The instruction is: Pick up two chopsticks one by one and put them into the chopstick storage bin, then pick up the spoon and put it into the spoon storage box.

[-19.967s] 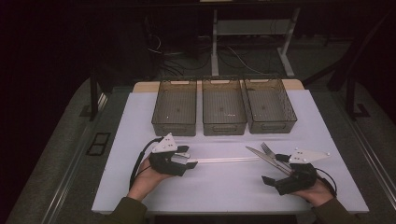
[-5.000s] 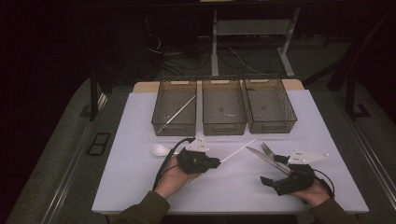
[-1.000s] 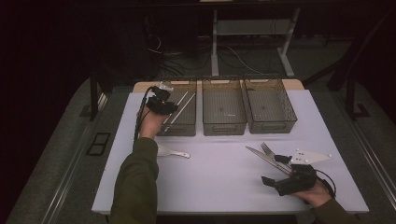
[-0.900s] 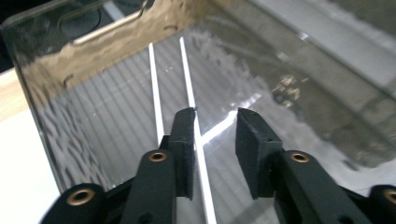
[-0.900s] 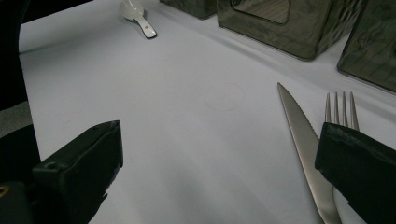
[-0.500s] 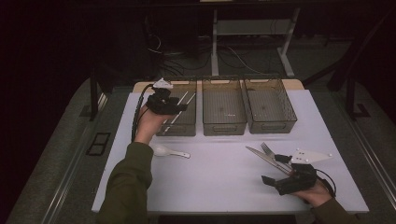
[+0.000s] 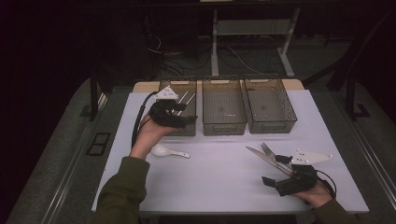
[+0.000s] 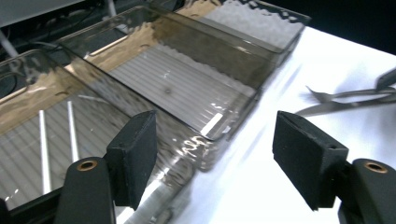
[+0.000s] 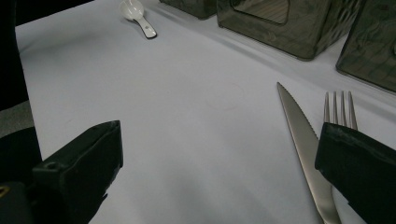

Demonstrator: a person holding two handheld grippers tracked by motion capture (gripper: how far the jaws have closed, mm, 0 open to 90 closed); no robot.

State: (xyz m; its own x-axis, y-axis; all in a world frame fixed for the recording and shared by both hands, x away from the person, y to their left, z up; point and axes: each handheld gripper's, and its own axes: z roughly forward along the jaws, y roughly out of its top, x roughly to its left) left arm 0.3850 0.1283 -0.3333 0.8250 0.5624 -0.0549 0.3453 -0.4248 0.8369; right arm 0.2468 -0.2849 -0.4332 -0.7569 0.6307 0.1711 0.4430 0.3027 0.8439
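Observation:
Two white chopsticks [image 7: 185, 99] lie in the left brown bin [image 7: 164, 88], seen up close as two pale rods [image 8: 44, 140]. My left gripper [image 7: 187, 113] hovers open over that bin's front wall, and its jaws [image 8: 224, 163] hold nothing. A white spoon [image 7: 166, 151] lies on the table below it. At the right, a knife [image 7: 259, 157] and a fork [image 7: 267, 150] lie side by side. My right gripper [image 7: 275, 170] rests open on the table just behind them, with the knife [image 9: 303, 140] and fork [image 9: 338, 109] near its right jaw.
The middle bin [image 7: 224, 122] and right bin [image 7: 271, 123] stand in a row at the table's far edge. The white table top [image 7: 219, 172] runs bare between the spoon [image 9: 137, 16] and the cutlery. The surroundings beyond the table are dark floor and cables.
Five seconds ago the left gripper carried a chopstick; now that chopstick lies in the left bin. Over the last second the open left gripper drew back toward the bin's front. The right gripper stayed still.

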